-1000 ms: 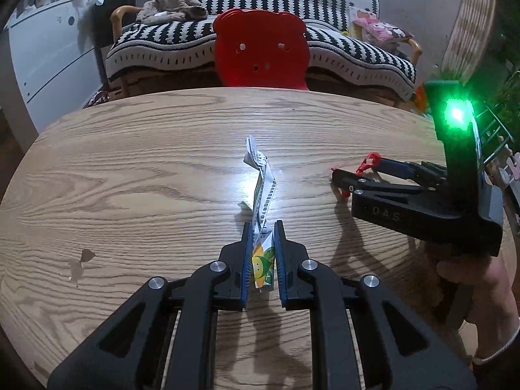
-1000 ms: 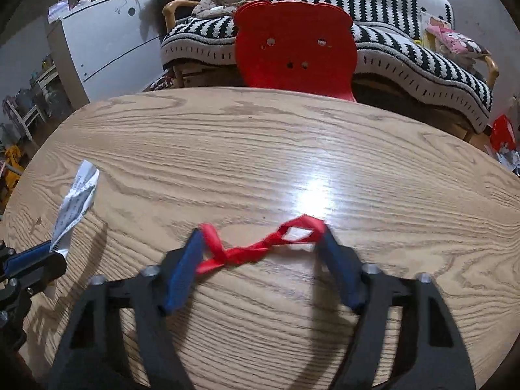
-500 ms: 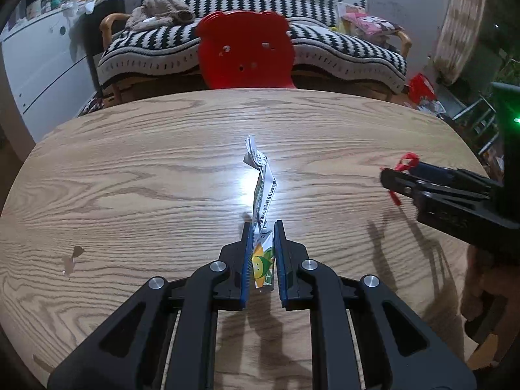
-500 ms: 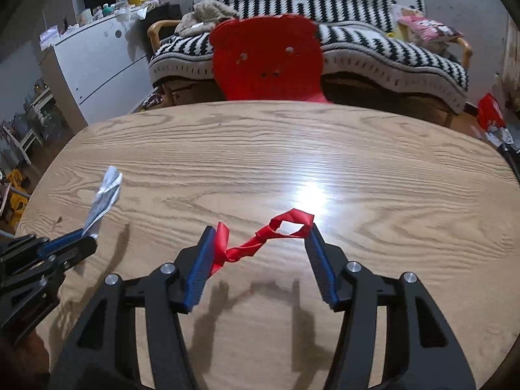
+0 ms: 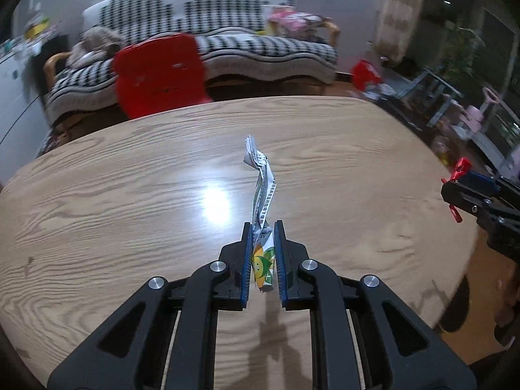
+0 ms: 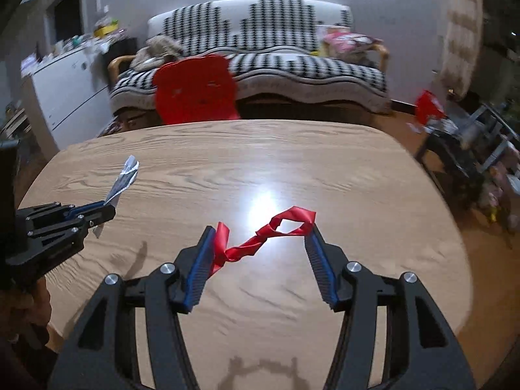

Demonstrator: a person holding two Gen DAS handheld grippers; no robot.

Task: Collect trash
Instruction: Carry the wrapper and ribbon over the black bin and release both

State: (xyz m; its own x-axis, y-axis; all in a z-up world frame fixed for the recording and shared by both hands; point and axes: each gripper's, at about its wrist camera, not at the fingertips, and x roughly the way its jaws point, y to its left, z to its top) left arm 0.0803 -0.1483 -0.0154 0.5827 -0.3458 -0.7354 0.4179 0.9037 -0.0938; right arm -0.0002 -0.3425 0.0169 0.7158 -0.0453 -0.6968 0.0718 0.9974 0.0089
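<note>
A: The left tongs (image 5: pixel 262 227) are tilting down over the table (image 5: pixel 130 201), clamping a crumpled wrapper (image 5: pixel 261 191) that's sticking out past the tips.

B: And the right tongs (image 6: pixel 262 232), also angling down, are gripping a twisted red ribbon (image 6: pixel 260 237), stretching pad to pad across half-spread jaws above the tabletop.

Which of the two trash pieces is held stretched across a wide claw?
The red ribbon, spanning the right claw from pad to pad. The printed wrapper is pinched in the narrow left claw.
</note>
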